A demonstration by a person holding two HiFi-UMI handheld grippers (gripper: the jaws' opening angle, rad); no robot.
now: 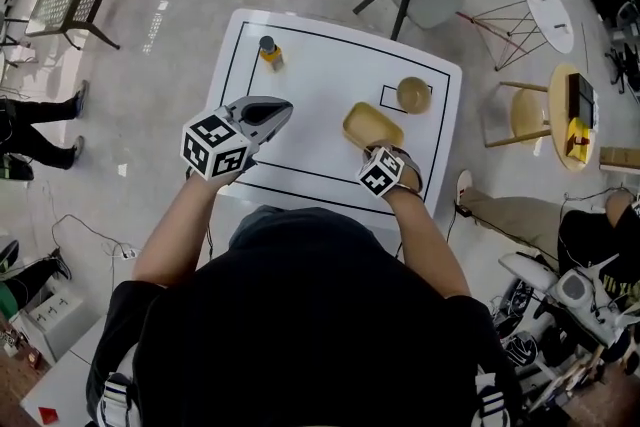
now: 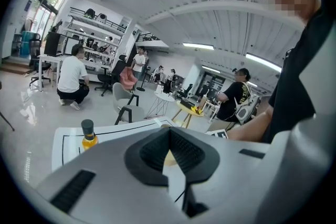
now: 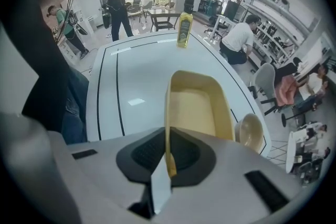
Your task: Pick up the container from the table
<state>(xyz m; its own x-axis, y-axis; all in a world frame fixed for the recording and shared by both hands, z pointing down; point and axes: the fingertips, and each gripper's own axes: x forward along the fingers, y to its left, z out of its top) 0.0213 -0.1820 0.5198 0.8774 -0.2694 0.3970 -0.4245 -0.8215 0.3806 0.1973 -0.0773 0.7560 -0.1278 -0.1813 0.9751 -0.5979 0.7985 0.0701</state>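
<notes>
L gripper [image 2: 169, 132] pressed together, seemingly empty, R gripper [image 3: 168, 139] pinching container [image 3: 197, 107] rim

Container [image 3: 197, 107] — smooth matt plastic; table [image 1: 320, 85] — glossy, smooth top w/ reflections.

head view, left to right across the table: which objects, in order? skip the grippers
bottle → yellow container → bowl
</notes>
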